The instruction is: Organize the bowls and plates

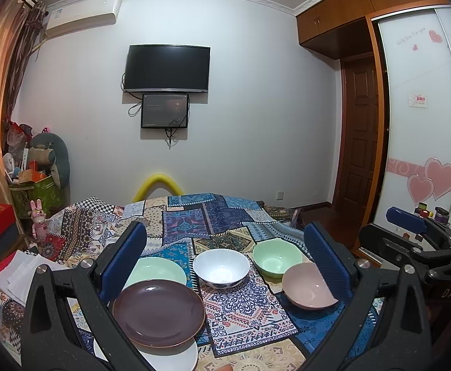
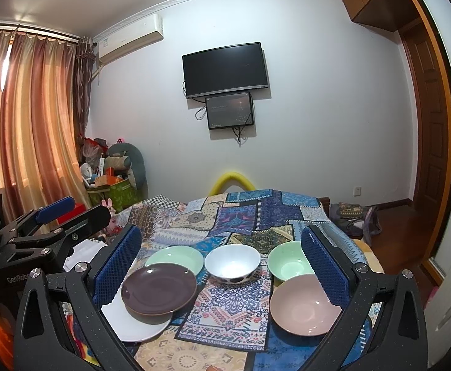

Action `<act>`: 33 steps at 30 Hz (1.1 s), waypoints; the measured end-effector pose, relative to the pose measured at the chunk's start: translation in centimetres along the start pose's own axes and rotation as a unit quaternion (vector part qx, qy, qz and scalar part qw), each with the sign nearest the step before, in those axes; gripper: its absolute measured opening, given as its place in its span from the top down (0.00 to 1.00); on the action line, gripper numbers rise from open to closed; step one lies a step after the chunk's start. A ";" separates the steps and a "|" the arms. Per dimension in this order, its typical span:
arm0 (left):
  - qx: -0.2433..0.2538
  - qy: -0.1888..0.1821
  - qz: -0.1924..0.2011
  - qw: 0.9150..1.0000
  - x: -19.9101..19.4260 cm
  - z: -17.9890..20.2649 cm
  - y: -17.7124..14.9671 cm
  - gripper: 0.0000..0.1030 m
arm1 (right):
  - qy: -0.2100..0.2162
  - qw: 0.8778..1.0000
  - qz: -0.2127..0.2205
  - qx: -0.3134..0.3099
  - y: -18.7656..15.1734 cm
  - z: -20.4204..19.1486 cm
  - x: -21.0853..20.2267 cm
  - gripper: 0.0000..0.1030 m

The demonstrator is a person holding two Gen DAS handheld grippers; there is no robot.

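On the patchwork cloth, a dark brown plate [image 1: 159, 312] [image 2: 159, 287] lies on a white plate [image 1: 170, 357] [image 2: 139, 324], with a pale green plate [image 1: 159, 270] [image 2: 176, 256] behind. A white bowl [image 1: 221, 267] [image 2: 232, 262] sits in the middle. A green bowl [image 1: 276, 258] [image 2: 288, 261] and a pink bowl [image 1: 307, 284] [image 2: 302, 304] sit to the right. My left gripper [image 1: 225, 266] and right gripper [image 2: 225, 266] are both open and empty, held above the near edge. Each shows in the other's view: the right gripper [image 1: 410, 225], the left gripper [image 2: 52, 213].
The patchwork cloth [image 1: 213, 213] [image 2: 247, 213] covers a raised surface that drops off at the far side. Folded white cloths [image 1: 24, 273] lie at the left. A cluttered green bin [image 2: 114, 191] stands by the curtain. A wardrobe and door [image 1: 361, 142] are at the right.
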State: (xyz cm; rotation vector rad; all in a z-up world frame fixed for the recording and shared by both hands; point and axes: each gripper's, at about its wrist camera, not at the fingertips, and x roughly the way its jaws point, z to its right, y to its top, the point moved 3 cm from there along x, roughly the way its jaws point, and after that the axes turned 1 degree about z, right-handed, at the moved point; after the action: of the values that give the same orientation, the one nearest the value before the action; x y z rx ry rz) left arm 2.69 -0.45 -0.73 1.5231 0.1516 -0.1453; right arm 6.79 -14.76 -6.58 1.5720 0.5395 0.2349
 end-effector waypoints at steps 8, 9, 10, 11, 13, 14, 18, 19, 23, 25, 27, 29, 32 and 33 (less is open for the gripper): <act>0.003 -0.001 0.001 1.000 0.0 0.0 0.0 0.00 | 0.001 1.000 0.000 0.001 -0.1 0.0 0.0 0.00; 0.003 -0.001 0.001 1.000 0.0 0.0 0.0 0.00 | 0.001 1.000 -0.001 0.001 -0.1 -0.1 0.0 0.00; 0.002 -0.002 0.001 1.000 0.0 0.0 0.0 0.00 | 0.001 1.000 -0.001 0.001 -0.1 0.0 0.0 0.00; 0.002 -0.003 0.001 1.000 -0.1 0.1 0.0 0.00 | 0.001 1.000 -0.001 0.001 -0.2 0.0 0.0 0.00; 0.000 -0.005 0.000 1.000 -0.1 -0.1 -0.1 0.00 | 0.001 1.000 -0.003 0.001 -0.2 -0.1 0.1 0.00; -0.001 -0.005 -0.001 1.000 0.0 -0.2 -0.1 0.00 | 0.001 1.000 -0.004 0.000 -0.3 -0.1 0.3 0.00; -0.003 -0.006 -0.006 1.000 0.3 -0.7 -0.2 0.00 | 0.001 1.000 -0.007 -0.001 -0.4 -0.2 0.8 0.00; -0.004 -0.006 -0.007 1.000 0.5 -0.9 -0.3 0.00 | 0.001 1.000 -0.007 -0.002 -0.4 -0.2 0.9 0.00; -0.007 -0.001 -0.012 1.000 1.3 -1.8 -0.7 0.00 | 0.005 1.000 -0.013 -0.001 -0.5 -0.5 1.7 0.00; -0.011 -0.001 -0.016 1.000 1.9 -2.6 -1.0 0.00 | 0.008 1.000 -0.020 -0.001 -0.7 -0.6 2.5 0.00; -0.016 -0.007 -0.021 1.000 2.5 -3.7 -1.4 0.00 | 0.015 0.999 -0.029 0.001 -1.0 -0.8 3.3 0.00; -0.019 -0.005 -0.023 1.000 3.2 -4.9 -1.8 0.00 | 0.018 0.999 -0.044 0.002 -1.5 -1.0 4.6 0.00; -0.027 0.005 -0.038 0.999 4.6 -7.3 -2.8 0.00 | 0.021 0.998 -0.065 -0.002 -2.4 -1.6 6.4 0.00; -0.029 0.008 -0.046 0.998 5.1 -8.1 -3.2 0.00 | 0.023 0.997 -0.073 -0.003 -2.7 -1.7 7.0 0.00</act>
State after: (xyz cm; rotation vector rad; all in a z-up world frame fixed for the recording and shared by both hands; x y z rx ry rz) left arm 6.98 7.49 -5.18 1.4599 0.2370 -0.1997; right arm 11.54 -9.98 -10.33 1.5176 0.6860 0.1620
